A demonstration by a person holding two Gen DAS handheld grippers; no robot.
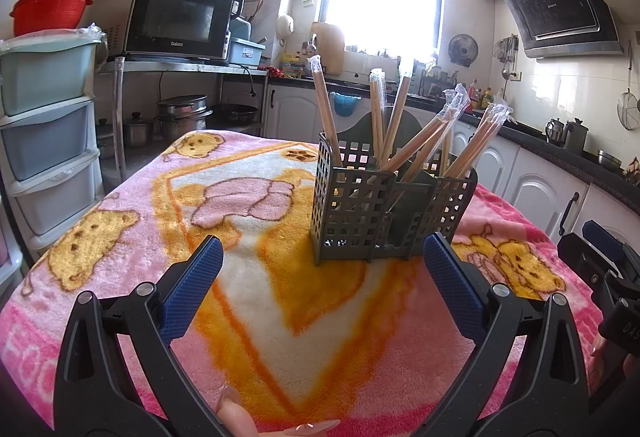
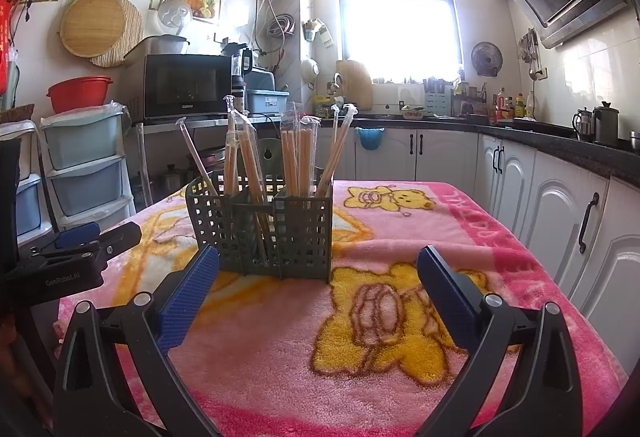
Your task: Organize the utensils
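Note:
A dark green slotted utensil caddy (image 1: 360, 213) stands on the table covered by a pink and yellow bear blanket (image 1: 256, 301). Several pairs of wrapped wooden chopsticks (image 1: 404, 117) stand upright or leaning in its compartments. It also shows in the right wrist view (image 2: 272, 233) with the chopsticks (image 2: 296, 161). My left gripper (image 1: 324, 249) is open and empty, just short of the caddy. My right gripper (image 2: 318, 257) is open and empty, near the caddy's front. The right gripper shows at the left view's right edge (image 1: 600, 249); the left gripper shows at the right view's left edge (image 2: 80, 241).
A plastic drawer tower (image 1: 48, 141) with a red basin (image 1: 50, 11) stands left of the table. A microwave (image 1: 176, 19) sits on a metal shelf behind. White cabinets and a dark counter (image 2: 560, 141) run along the right. A window (image 2: 400, 9) glares at the back.

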